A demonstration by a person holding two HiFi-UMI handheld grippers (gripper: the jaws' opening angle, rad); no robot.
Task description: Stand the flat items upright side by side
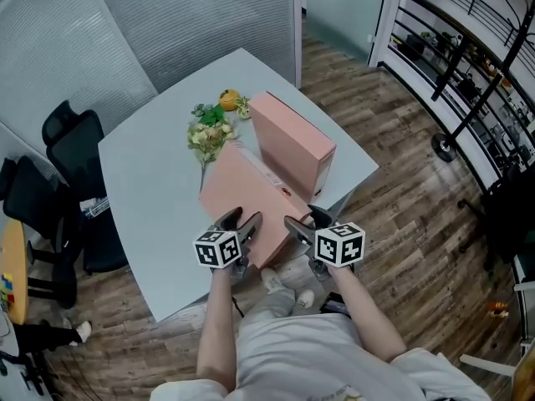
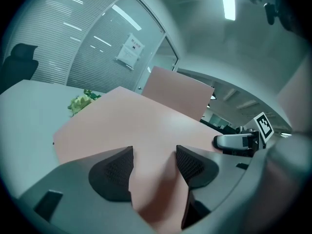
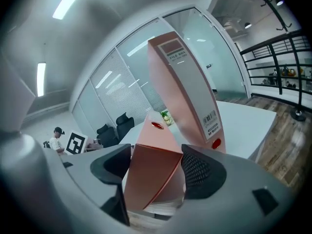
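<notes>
Two pink file boxes are on the pale grey table [image 1: 150,199]. One file box [image 1: 292,140] stands upright at the far side, and it shows in the right gripper view [image 3: 183,87] with its labelled spine toward me. The second file box [image 1: 242,192] lies tilted in front of it, its near end past the table's front edge. My left gripper [image 1: 242,221] is shut on that near end from the left, with the broad pink face [image 2: 126,130] filling its view. My right gripper [image 1: 303,222] is shut on the near right corner [image 3: 148,179].
A bunch of artificial flowers [image 1: 209,130] with an orange fruit lies at the table's far side, left of the upright box. Black office chairs [image 1: 71,153] stand left of the table. A wooden floor and a black rack [image 1: 468,65] are to the right.
</notes>
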